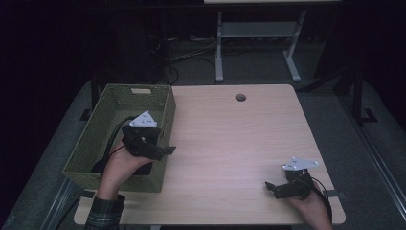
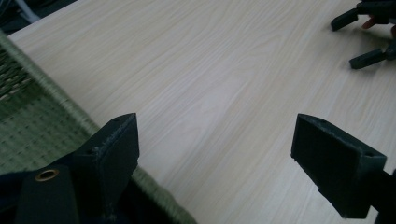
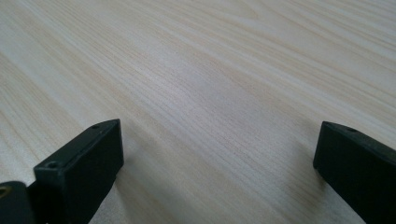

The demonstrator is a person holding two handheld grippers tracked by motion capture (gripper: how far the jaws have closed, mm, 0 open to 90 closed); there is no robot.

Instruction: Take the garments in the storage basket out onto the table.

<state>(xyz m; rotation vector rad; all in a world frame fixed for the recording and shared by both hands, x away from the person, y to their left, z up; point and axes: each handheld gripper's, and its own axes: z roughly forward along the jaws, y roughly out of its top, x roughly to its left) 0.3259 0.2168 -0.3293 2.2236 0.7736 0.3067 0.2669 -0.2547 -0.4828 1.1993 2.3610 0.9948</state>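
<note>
Left gripper (image 1: 165, 149) spread wide and empty over the near right rim of the green woven basket (image 1: 116, 103), basket floor lost in shadow; right gripper (image 1: 271, 188) likewise spread, empty, low over the bare wooden table (image 1: 230, 139).

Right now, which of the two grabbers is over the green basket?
The left gripper. It sits above the right wall of the green basket, jaws open. The right gripper is far across the table, near its front right corner.

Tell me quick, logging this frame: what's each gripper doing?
Left gripper: open, empty, at the green basket's right rim.
Right gripper: open, empty, over the table.
</note>
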